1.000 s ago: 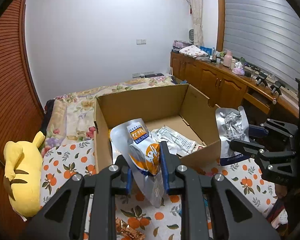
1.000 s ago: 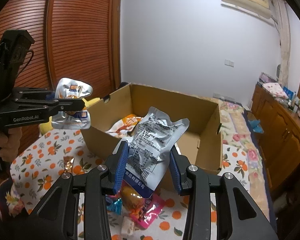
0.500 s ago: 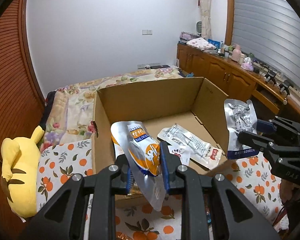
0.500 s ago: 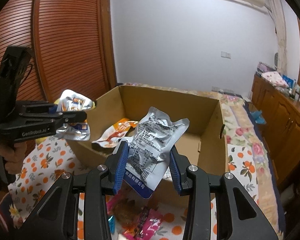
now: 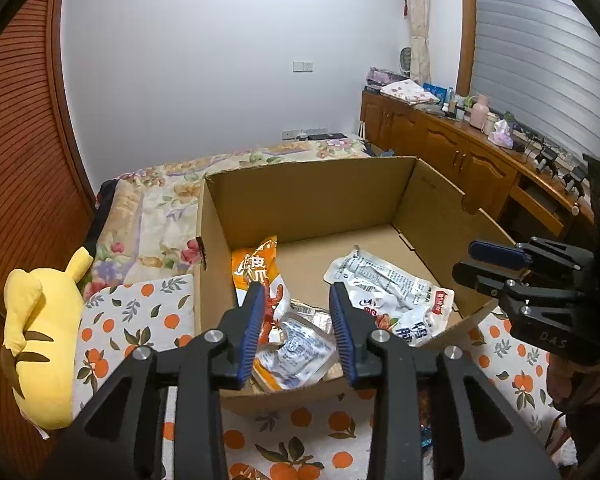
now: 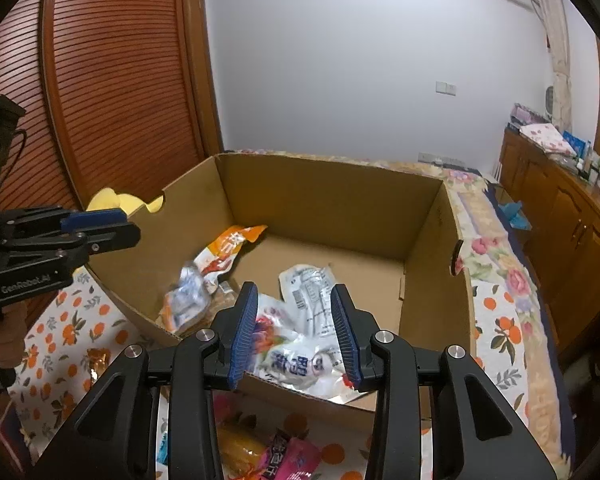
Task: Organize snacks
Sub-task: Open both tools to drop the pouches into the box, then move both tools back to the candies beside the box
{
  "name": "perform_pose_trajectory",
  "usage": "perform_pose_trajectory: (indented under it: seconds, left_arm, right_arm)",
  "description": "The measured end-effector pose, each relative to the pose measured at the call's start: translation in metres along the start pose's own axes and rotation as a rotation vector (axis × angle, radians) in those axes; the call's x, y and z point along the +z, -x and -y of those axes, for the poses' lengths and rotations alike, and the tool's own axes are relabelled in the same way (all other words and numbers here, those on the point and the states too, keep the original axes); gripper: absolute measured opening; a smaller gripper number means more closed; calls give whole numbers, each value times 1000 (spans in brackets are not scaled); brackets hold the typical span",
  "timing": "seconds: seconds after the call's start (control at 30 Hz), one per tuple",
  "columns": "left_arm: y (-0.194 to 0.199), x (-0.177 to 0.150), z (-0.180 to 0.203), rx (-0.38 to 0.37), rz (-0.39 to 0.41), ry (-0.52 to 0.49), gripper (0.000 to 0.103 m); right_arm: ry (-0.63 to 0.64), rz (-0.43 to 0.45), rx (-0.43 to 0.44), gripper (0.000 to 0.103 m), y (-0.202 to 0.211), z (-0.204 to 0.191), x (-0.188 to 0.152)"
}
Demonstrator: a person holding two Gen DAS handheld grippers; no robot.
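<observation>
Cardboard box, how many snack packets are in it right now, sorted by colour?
Orange packet: 1
Silver and blue packet: 1
Silver packet with black print: 1
White packet with red picture: 1
Total: 4 in view; anything buried underneath cannot be told.

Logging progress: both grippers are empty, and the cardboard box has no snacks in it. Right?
No. The cardboard box holds several snack packets, among them an orange packet and a silver packet, as the left wrist view shows. Both grippers are empty: the left gripper, its jaws having just been opening, and the right gripper.
</observation>
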State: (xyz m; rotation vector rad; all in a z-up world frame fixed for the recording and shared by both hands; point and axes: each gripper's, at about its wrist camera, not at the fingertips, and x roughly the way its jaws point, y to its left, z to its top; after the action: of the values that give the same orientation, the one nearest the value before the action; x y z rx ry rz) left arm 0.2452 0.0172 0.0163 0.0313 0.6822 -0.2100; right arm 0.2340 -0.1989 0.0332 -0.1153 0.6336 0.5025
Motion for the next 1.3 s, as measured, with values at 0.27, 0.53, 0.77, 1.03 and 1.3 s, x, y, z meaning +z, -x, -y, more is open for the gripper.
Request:
perform_pose_trajectory:
  seconds: [0.27, 0.53, 0.77, 1.03, 1.3]
  left_arm:
    - [34, -14, 2, -27, 45, -10, 42]
    - [68, -35, 7, -40, 71, -36, 50]
    - [81, -59, 9, -51, 79, -49, 69]
    - [62, -94, -3, -56, 20, -3, 69]
    - [30, -131, -14, -25, -66, 36, 69]
  right_arm:
    - [8, 59, 44, 39, 29, -11, -8]
    - [39, 111, 98, 44, 68, -31, -19]
    - [80, 116, 102, 53, 80, -51, -38]
    - [98, 44, 101, 55, 66, -53, -65]
    - [123, -44, 95, 55, 40, -51, -82]
